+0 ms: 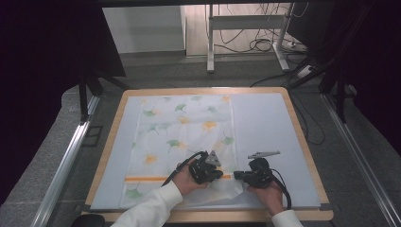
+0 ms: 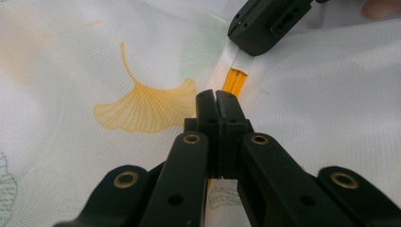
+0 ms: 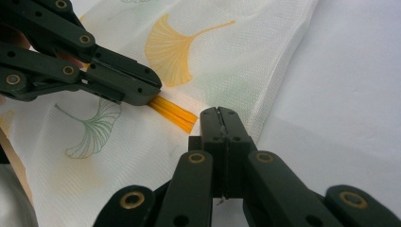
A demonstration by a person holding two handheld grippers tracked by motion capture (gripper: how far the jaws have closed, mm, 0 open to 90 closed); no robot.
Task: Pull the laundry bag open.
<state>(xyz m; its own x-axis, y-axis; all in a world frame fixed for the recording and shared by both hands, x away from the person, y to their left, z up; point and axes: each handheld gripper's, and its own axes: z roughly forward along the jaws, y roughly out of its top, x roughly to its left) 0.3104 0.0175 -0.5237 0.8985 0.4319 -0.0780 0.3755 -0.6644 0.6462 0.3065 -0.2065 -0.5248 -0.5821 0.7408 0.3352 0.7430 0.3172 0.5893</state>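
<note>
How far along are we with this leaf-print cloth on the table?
Early on. The cloth lies mostly flat and spread on the table, with no fold visible. In hand: the left gripper and right gripper, both shut, pinch its near right part by the orange stripe. Whatever folding or shifting follows is left.

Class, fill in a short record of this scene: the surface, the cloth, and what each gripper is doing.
surface: pale mat on a wood-edged table
cloth: white, ginkgo-leaf print, orange stripe
left gripper: jaws shut, on the cloth by the orange stripe
right gripper: jaws shut, at the cloth's right edge
held or pinched: cannot tell
</note>
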